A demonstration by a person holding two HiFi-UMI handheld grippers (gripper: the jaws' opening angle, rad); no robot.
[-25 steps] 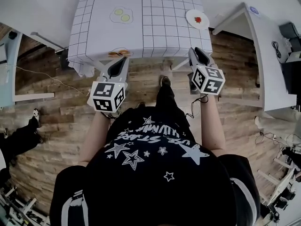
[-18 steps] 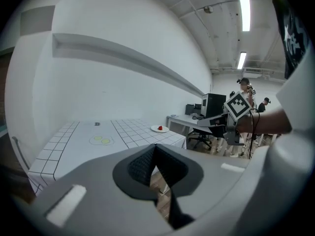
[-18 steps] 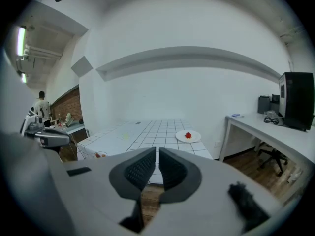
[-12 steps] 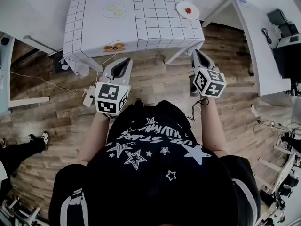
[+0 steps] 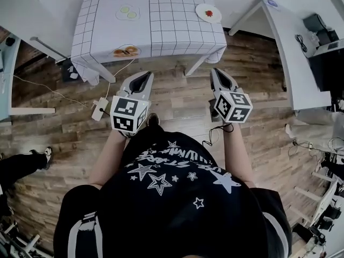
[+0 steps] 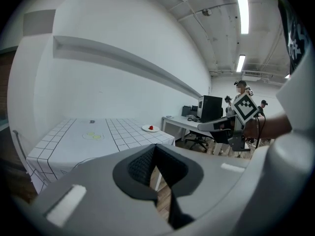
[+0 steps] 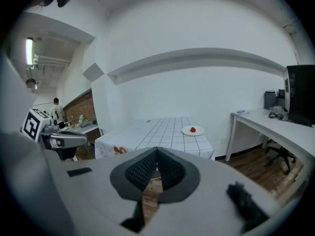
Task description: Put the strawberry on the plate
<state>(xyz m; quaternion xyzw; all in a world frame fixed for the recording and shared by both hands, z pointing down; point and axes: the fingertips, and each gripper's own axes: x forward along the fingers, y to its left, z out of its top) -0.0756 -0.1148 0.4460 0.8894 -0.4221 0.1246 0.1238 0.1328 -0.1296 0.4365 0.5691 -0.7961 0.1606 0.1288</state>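
**Both tongs closed, empty, short of counter**

Closed: left tongs point(image 5: 144, 77); right tongs point(image 5: 216, 73) have just closed, nothing between either pair. Both over bare plank floor point(image 5: 177, 98), open room ahead, well short of the grid-cloth counter point(image 5: 172, 28). Red strawberry point(image 5: 209, 13) sits on round white plate point(image 5: 200, 9) near counter's far right corner. Only head view shows the white cabled box point(image 5: 99, 108) on the floor.

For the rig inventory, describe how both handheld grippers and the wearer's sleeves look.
Both the left gripper and right gripper are pale grey, tapering shells with dark ribbed inner pads. Each carries a white cube printed with black square markers. A thin black cable hangs below the right one. The person wears a black short-sleeved shirt with white stars.
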